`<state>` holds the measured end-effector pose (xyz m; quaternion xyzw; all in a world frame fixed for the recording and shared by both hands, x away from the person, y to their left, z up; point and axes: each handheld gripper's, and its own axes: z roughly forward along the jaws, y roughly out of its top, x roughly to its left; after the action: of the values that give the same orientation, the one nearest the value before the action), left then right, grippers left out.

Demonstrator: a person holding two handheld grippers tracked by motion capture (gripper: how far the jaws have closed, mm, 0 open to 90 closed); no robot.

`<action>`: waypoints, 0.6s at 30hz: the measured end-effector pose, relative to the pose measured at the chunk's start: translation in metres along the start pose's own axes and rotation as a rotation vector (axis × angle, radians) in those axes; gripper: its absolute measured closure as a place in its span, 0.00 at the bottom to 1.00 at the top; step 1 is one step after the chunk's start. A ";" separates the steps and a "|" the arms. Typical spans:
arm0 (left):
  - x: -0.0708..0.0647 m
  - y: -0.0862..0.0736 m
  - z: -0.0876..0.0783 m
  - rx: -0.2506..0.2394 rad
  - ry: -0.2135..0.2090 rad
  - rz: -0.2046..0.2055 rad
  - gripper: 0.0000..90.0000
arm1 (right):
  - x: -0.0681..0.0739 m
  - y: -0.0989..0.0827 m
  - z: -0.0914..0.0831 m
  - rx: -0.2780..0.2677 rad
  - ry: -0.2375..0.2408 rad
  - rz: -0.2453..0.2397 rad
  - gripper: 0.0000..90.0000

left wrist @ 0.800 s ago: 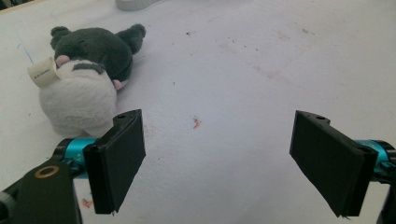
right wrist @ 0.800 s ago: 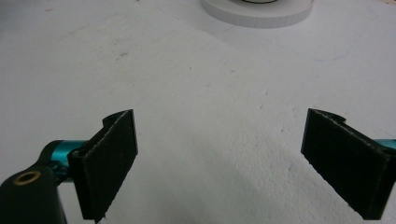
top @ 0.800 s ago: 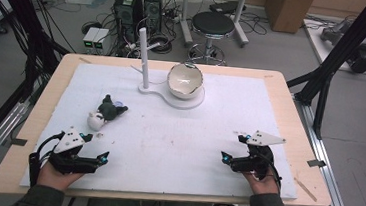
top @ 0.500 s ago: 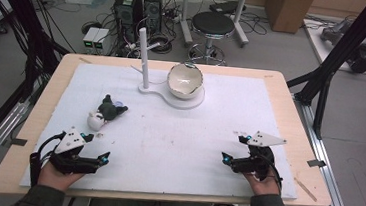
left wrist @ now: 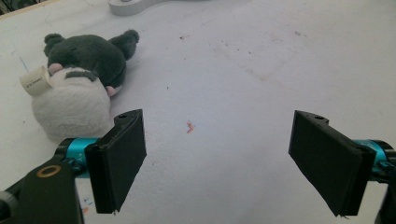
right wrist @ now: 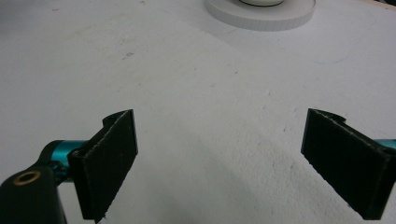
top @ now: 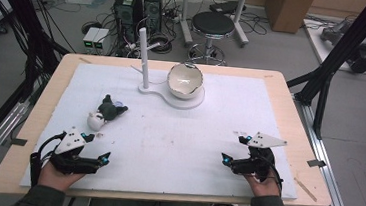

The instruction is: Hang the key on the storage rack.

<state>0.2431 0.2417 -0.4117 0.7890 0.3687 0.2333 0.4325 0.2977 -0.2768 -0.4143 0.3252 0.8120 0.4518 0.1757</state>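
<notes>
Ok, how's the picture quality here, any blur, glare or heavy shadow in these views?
High view: even, soft light, slightly grainy, bowl glare-free. Left gripper view: plush toy fairly sharp, near jaws soft. Right gripper view: white table cover bright and nearly washed out, jaws slightly blurred.

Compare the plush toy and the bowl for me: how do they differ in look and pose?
The plush toy is soft, dark grey and white, and lies on its side directly on the white mat; the bowl is a rigid, pale shell that sits tilted on a round white stand. The plush toy lies near the left gripper; the bowl sits at the far middle. Neither is held.
</notes>
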 end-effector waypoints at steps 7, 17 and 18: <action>0.000 0.002 -0.001 -0.006 -0.013 -0.008 0.21 | 0.002 0.000 -0.001 -0.001 0.001 0.004 0.11; 0.000 0.020 -0.005 -0.024 -0.030 0.017 0.23 | 0.002 0.000 -0.006 -0.013 -0.003 0.004 0.11; 0.002 0.024 -0.005 -0.029 -0.036 0.010 0.23 | 0.002 0.000 -0.006 -0.014 -0.003 0.005 0.11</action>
<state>0.2498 0.2371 -0.3880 0.7887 0.3534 0.2266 0.4492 0.2929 -0.2794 -0.4107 0.3267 0.8076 0.4575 0.1781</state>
